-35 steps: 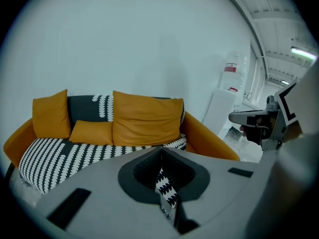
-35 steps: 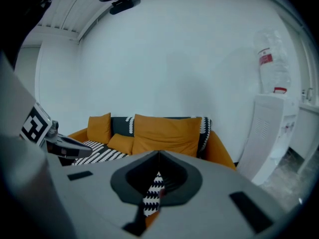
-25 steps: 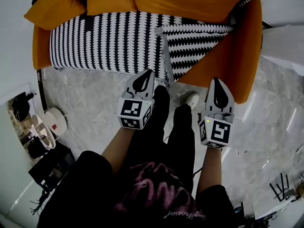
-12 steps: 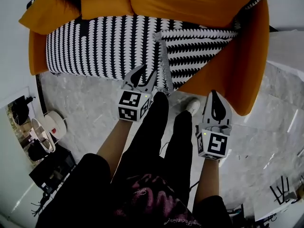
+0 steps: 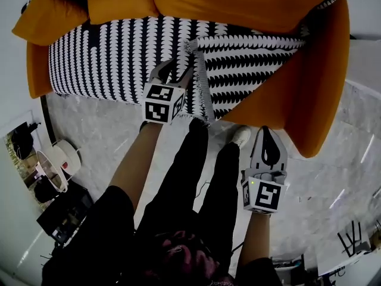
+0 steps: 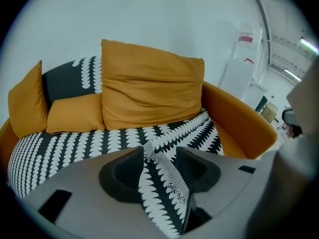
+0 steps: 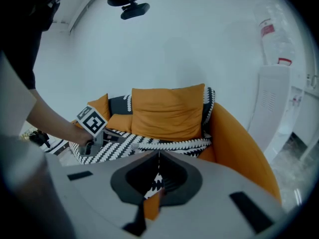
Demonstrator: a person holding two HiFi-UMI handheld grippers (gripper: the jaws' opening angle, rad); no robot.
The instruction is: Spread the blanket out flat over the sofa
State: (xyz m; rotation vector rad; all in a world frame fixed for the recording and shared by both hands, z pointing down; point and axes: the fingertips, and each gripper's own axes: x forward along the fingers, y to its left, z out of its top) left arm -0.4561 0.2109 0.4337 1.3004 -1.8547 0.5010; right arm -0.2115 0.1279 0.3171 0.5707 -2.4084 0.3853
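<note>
A black-and-white patterned blanket (image 5: 119,52) covers the seat of the orange sofa (image 5: 318,82). One part is folded over at the middle, and its fringed edge (image 5: 203,82) runs towards the front. My left gripper (image 5: 174,71) hangs low over that fold. Its jaws have just been opening and now stand open. In the left gripper view the fringed edge (image 6: 167,176) lies between the open jaws (image 6: 159,151), and the pads do not press on it. My right gripper (image 5: 268,131) is shut and empty, above the floor off the sofa's front right corner; its tips (image 7: 158,154) meet.
Orange cushions (image 5: 125,2) lean on the backrest, the largest (image 6: 149,88) at the right. The person's legs (image 5: 196,159) and a white shoe (image 5: 240,137) stand on the marble floor. A low shelf with clutter (image 5: 53,165) is at the left. A white unit (image 7: 274,98) stands right of the sofa.
The left gripper has moved forward and down from above the floor onto the blanket's folded edge, and its jaws have opened. The right gripper has sunk lower, still shut.
</note>
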